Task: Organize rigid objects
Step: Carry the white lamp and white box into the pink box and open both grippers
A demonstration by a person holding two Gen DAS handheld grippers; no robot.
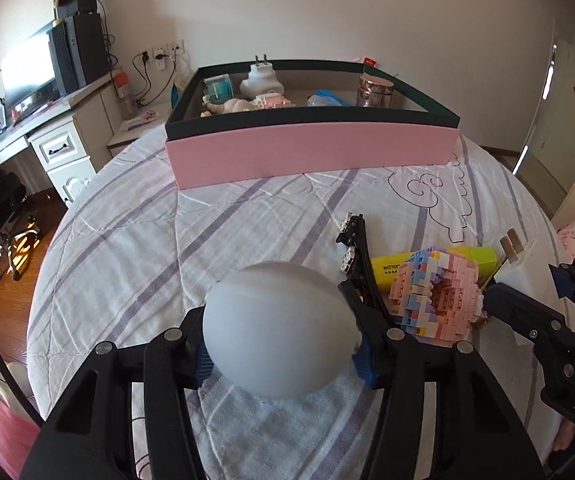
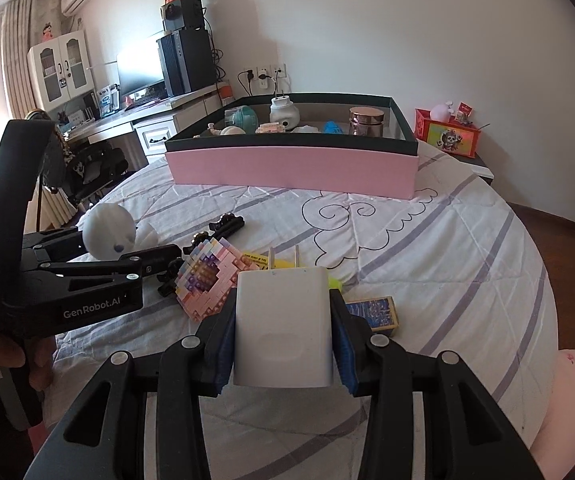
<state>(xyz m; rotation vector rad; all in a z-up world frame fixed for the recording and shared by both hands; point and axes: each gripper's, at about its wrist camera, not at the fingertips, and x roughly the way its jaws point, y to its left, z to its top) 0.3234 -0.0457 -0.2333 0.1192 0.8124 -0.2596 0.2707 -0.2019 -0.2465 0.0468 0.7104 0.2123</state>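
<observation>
Both views are bright with soft daylight entering from the left of frame. The monitor [image 1: 27, 68] is blown out by glare. Shadows on the bed [image 2: 427, 240] are faint. Fisheye distortion bends straight edges; corners vignette black. Focus is sharp throughout.

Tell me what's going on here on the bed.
A person is tidying small items into the pink box at the far end of the bed. The left gripper is closed on a white egg-shaped object, and the right gripper grips a white plug adapter. A building-block model, yellow highlighter and black hair clip lie unpacked.
</observation>
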